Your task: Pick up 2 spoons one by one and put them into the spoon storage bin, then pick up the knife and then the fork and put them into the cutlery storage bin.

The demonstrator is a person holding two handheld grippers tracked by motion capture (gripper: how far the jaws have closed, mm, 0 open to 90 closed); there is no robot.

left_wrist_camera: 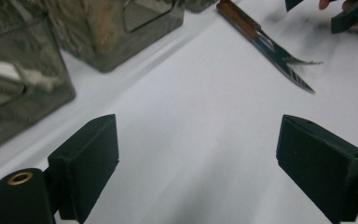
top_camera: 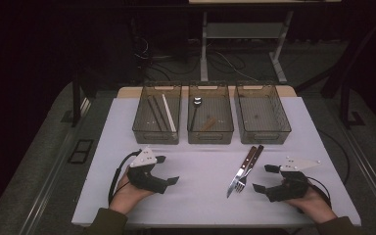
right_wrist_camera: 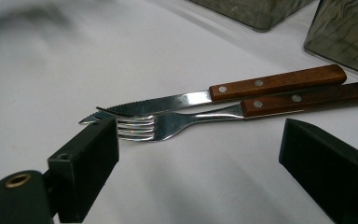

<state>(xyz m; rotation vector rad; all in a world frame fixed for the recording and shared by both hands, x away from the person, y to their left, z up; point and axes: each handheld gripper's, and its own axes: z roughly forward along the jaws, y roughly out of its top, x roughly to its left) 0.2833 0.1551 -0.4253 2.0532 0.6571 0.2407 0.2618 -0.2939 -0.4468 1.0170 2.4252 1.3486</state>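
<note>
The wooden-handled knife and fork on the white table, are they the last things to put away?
Seemingly yes. Done: the chopsticks lie in the left clear bin, a spoon in the middle bin. In hand: nothing; the left gripper and right gripper are both open. Left: the wooden-handled knife and fork beside the right gripper; the right bin looks empty.

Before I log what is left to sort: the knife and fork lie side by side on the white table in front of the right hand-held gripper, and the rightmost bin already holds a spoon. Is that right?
Not quite. The spoon is in the middle bin, not the rightmost bin, which looks empty in the high view. The knife and fork do lie side by side on the white table before the right hand-held gripper.
</note>
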